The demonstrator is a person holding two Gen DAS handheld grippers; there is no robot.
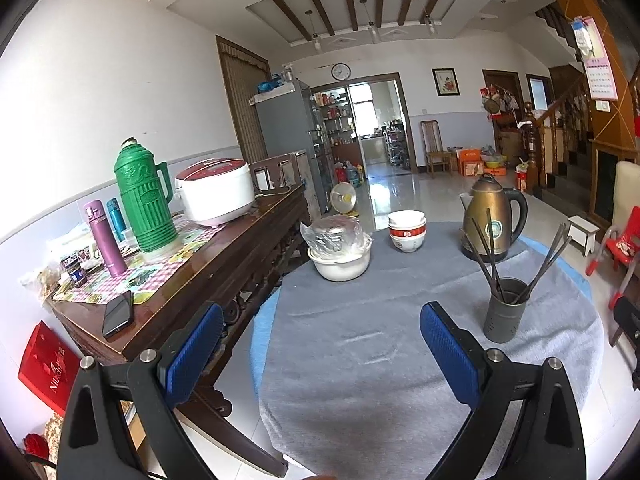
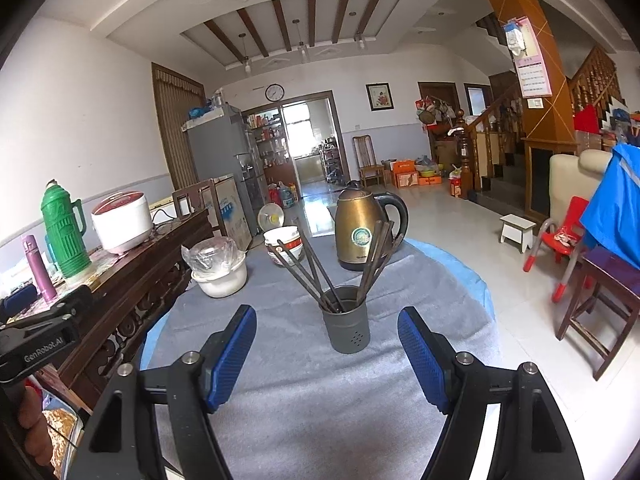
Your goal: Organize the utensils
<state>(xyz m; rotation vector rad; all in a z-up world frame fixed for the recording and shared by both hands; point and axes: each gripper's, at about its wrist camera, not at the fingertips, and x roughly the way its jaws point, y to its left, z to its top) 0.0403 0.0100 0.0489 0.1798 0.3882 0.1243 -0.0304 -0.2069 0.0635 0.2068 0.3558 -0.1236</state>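
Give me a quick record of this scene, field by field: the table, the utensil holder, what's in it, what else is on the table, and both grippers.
table: round, covered with grey cloth
utensil holder: dark grey cup, upright, on the cloth
contents: dark chopsticks, leaning outward in two bunches
behind holder: bronze kettle, stacked bowls, white pot with plastic-wrapped lid
left gripper: open, empty, above the cloth
right gripper: open, empty, facing the holder
loose utensils on cloth: none visible

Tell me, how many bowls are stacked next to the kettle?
3, it seems: the white-and-red bowls sit nested in one stack on the grey cloth, left of the kettle. More could hide inside.
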